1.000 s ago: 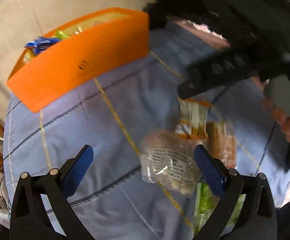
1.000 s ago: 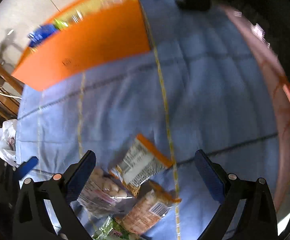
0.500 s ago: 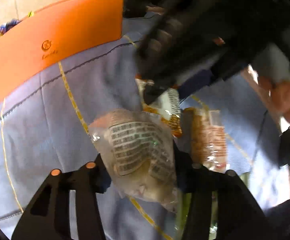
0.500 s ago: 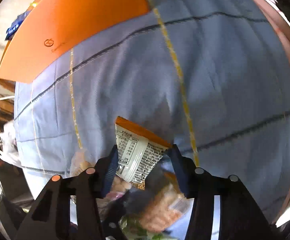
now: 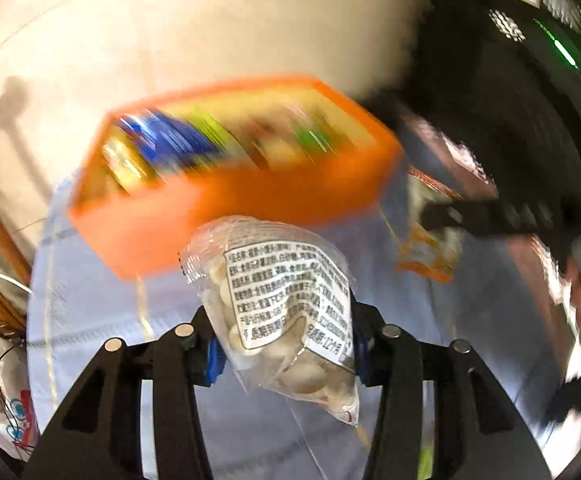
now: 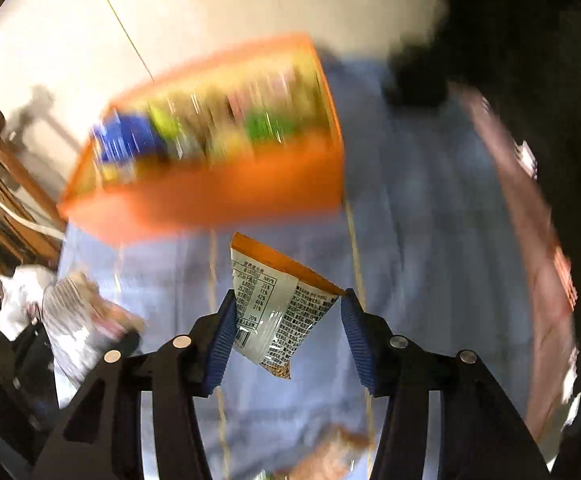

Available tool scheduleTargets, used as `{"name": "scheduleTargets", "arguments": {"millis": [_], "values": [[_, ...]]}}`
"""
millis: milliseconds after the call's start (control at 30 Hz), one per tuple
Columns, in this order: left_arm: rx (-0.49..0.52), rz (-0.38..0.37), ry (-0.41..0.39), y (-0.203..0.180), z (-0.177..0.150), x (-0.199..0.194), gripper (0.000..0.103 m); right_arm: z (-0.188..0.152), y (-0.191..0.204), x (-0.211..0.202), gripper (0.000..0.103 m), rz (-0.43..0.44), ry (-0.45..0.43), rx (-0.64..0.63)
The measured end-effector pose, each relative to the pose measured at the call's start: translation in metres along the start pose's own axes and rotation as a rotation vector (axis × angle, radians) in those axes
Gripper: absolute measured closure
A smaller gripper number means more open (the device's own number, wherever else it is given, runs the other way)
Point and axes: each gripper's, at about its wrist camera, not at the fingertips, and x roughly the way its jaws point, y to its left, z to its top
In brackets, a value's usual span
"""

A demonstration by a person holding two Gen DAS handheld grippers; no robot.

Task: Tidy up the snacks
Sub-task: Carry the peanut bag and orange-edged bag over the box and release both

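Both grippers have a snack at this point. The left gripper (image 5: 286, 354) is clamped on a clear bag of pale round candies (image 5: 286, 308), held up off the blue tablecloth (image 5: 90, 320), just in front of the orange bin (image 5: 250, 200). The right gripper (image 6: 288, 334) is pinching an orange-edged snack packet (image 6: 282, 308), also lifted clear of the cloth on the near side of that bin. The bin sits at the far edge of the cloth, already stuffed with blurry blue and green wrappers. Another packet (image 6: 330, 456) lies on the cloth nearer than the bin.
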Motion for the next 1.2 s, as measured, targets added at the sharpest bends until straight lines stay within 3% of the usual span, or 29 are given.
{"name": "scheduleTargets", "arguments": {"millis": [133, 300, 467, 500, 533, 567, 633, 867, 933, 1067, 1200], "values": [[-0.075, 0.103, -0.069, 0.032, 0.062, -0.009, 0.057, 0.062, 0.017, -0.025, 0.051, -0.076, -0.130, -0.104], [-0.135, 0.153, -0.057, 0.062, 0.119, 0.001, 0.057, 0.125, 0.020, -0.021, 0.051, -0.099, -0.167, -0.116], [-0.165, 0.164, -0.080, 0.061, 0.125, -0.002, 0.054, 0.143, 0.023, -0.015, 0.050, -0.092, -0.167, -0.090], [-0.184, 0.188, -0.087, 0.063, 0.125, -0.003, 0.033, 0.142, 0.024, -0.015, 0.040, -0.090, -0.164, -0.085], [-0.212, 0.203, -0.090, 0.068, 0.130, 0.001, 0.007, 0.144, 0.026, -0.011, 0.003, -0.100, -0.167, -0.082], [-0.234, 0.220, -0.095, 0.072, 0.131, 0.002, 0.004, 0.145, 0.031, -0.011, 0.004, -0.117, -0.183, -0.082], [-0.264, 0.244, -0.080, 0.082, 0.134, 0.005, 0.004, 0.143, 0.031, -0.015, 0.003, -0.175, -0.221, -0.098], [-0.199, 0.208, -0.067, 0.070, 0.129, 0.009, 0.004, 0.135, 0.016, -0.024, 0.003, -0.158, -0.193, -0.069], [-0.169, 0.199, -0.066, 0.054, 0.118, -0.011, 0.004, 0.123, 0.009, -0.031, 0.003, -0.137, -0.179, -0.053], [-0.097, 0.121, -0.052, 0.014, 0.065, -0.038, 0.004, 0.070, -0.010, -0.041, 0.003, -0.113, -0.132, -0.037], [-0.012, -0.008, 0.008, -0.031, -0.011, -0.052, 0.004, -0.013, -0.036, -0.030, 0.003, -0.093, 0.031, 0.006]]}}
